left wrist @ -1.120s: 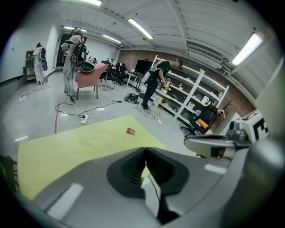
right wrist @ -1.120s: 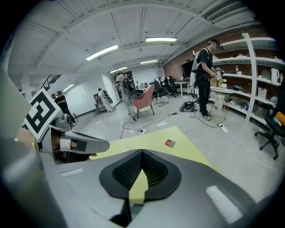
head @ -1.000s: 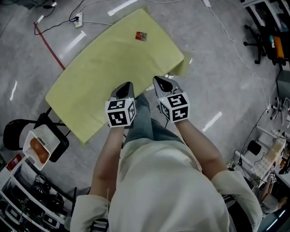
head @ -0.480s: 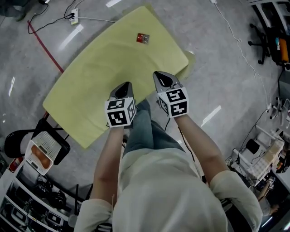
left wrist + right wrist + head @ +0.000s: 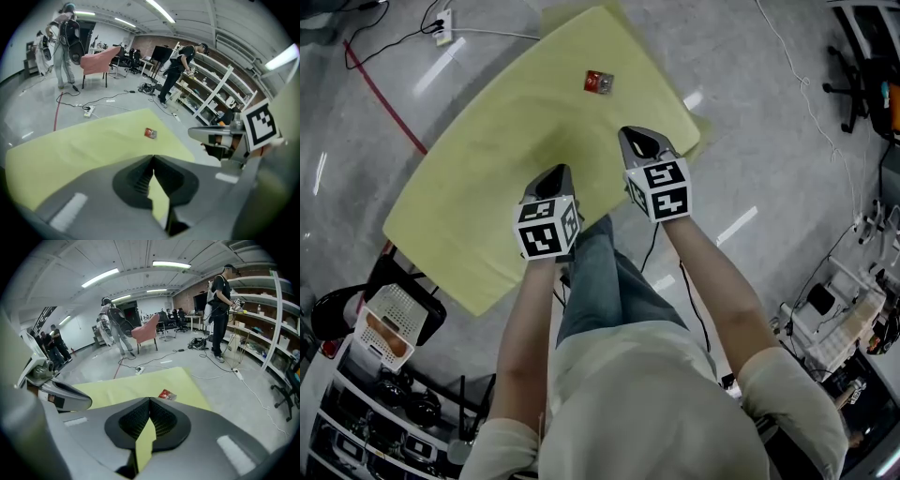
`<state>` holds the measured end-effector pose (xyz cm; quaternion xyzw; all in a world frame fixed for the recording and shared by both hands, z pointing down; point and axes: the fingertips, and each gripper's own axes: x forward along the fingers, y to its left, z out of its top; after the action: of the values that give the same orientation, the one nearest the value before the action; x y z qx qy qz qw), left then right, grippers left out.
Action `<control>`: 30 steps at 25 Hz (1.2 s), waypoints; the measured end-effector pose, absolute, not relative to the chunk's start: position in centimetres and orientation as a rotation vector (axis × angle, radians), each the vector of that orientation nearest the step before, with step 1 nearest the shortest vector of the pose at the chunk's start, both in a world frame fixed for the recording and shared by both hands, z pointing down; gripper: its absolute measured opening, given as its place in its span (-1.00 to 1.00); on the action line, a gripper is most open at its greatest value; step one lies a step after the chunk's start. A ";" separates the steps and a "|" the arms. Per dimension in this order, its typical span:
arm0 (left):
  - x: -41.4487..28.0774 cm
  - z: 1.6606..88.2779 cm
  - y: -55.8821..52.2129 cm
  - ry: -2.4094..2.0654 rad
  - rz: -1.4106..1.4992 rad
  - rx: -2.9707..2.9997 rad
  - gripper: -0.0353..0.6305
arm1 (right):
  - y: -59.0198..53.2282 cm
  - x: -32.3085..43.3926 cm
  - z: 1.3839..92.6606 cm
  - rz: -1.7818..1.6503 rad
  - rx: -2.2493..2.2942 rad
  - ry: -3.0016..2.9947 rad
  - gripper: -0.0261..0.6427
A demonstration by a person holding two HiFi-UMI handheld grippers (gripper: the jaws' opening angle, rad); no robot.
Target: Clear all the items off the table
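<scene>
While a person (image 5: 647, 403) stands at its near edge, the grey floor (image 5: 769, 141) fills most of the head view. A red line (image 5: 384, 98) crosses the floor at 10 o'clock and a white cable (image 5: 787, 84) trails at 2 o'clock. The surface (image 5: 487, 178), covered in pale yellow, lies slantwise from 8 o'clock up to 1 o'clock. At 8 o'clock, just off its low corner, a white basket (image 5: 389, 323) sits on a dark chair (image 5: 333, 309).

The left tongs (image 5: 556, 173) hang over the near part of the surface, a little to 11 o'clock of centre. In the left gripper view the left tongs (image 5: 153, 157) have their jaws pressed together with nothing between them. The right tongs (image 5: 633, 136) hang beside them, toward 1 o'clock and near the surface's right edge. In the right gripper view the right tongs (image 5: 149, 400) are likewise closed tip to tip and empty.

A small red packet (image 5: 598, 82) lies flat on the far part of the surface at 12 o'clock, well apart from both tongs. It shows ahead of the jaws in the left gripper view (image 5: 150, 133) and the right gripper view (image 5: 167, 394).
</scene>
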<state>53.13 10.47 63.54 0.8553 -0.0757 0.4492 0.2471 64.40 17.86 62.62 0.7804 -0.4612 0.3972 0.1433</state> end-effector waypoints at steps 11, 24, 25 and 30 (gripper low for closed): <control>56.2 68.9 8.9 -0.199 1.270 2.285 -0.87 | 14.6 68.8 69.3 1.180 2.191 -1.318 -0.77; 58.6 74.0 7.5 -0.219 1.309 2.246 -0.87 | 11.3 71.6 75.9 1.214 2.117 -1.305 -0.49; 58.8 74.3 7.4 -0.221 1.308 2.243 -0.87 | 11.1 71.8 76.4 1.216 2.112 -1.302 -0.47; 59.6 75.5 7.0 -0.218 1.308 2.238 -0.87 | 10.4 72.9 78.8 1.231 2.091 -1.276 -0.27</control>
<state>59.60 6.98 75.47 0.8292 -0.0808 0.4846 0.2668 72.87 10.45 78.83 0.7474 -0.4563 0.4402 0.1986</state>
